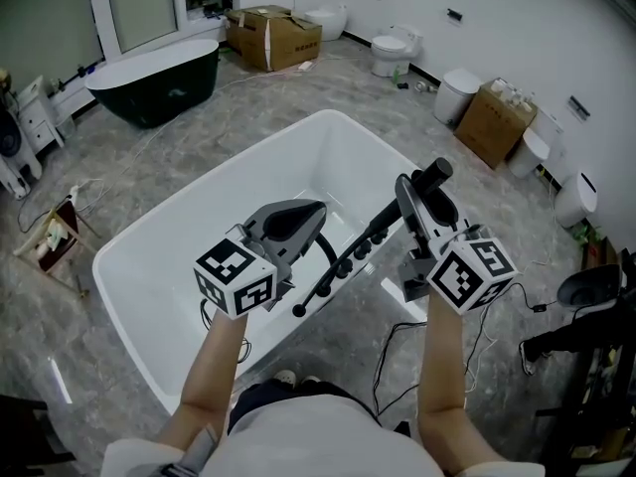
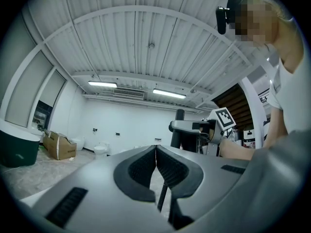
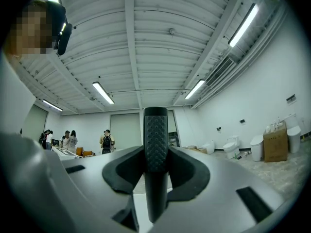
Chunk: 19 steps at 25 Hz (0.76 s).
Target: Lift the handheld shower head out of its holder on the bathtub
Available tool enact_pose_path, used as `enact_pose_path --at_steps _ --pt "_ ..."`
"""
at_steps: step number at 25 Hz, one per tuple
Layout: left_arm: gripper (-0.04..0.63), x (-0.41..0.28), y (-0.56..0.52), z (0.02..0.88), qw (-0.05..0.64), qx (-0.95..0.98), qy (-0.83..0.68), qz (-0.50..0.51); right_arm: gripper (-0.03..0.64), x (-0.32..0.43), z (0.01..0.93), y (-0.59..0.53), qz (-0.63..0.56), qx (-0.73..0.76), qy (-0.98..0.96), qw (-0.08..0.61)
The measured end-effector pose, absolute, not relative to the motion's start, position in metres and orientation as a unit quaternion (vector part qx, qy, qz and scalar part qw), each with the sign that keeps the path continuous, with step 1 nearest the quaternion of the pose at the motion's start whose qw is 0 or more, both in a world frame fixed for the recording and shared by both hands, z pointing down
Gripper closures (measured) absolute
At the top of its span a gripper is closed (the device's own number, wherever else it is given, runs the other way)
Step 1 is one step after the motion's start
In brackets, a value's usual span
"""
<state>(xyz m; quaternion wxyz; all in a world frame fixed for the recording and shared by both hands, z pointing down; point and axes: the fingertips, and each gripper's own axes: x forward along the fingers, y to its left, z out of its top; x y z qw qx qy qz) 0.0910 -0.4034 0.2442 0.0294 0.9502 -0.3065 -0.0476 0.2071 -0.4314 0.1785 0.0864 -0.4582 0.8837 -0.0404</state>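
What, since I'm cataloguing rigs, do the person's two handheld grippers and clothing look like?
The left gripper and right gripper are matte grey moulded shells with black textured pads lining curved jaws and dark slots on top. Each carries a white cube with black square markers: the left cube and the right cube. The person wears a white short-sleeved top.

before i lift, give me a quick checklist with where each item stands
1. Right gripper clamped on the shower head: ok, both jaws press its dotted handle.
2. Shower head free of its holder: cannot tell, the head view hides the holder beneath the gripper.
3. Left gripper out of the way: ok, jaws together, nothing between the pads.
4. Hose free of the left gripper: cannot tell, it runs just under the closed jaws.
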Motion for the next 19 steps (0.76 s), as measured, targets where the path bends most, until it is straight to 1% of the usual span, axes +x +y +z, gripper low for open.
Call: enact_pose_path --at_steps 19 --pt "0.584 0.083 -0.39 0.244 0.027 0.951 -0.305 -0.047 0.48 0.205 0.182 -0.419 -0.043 -0.472 0.876 0.091"
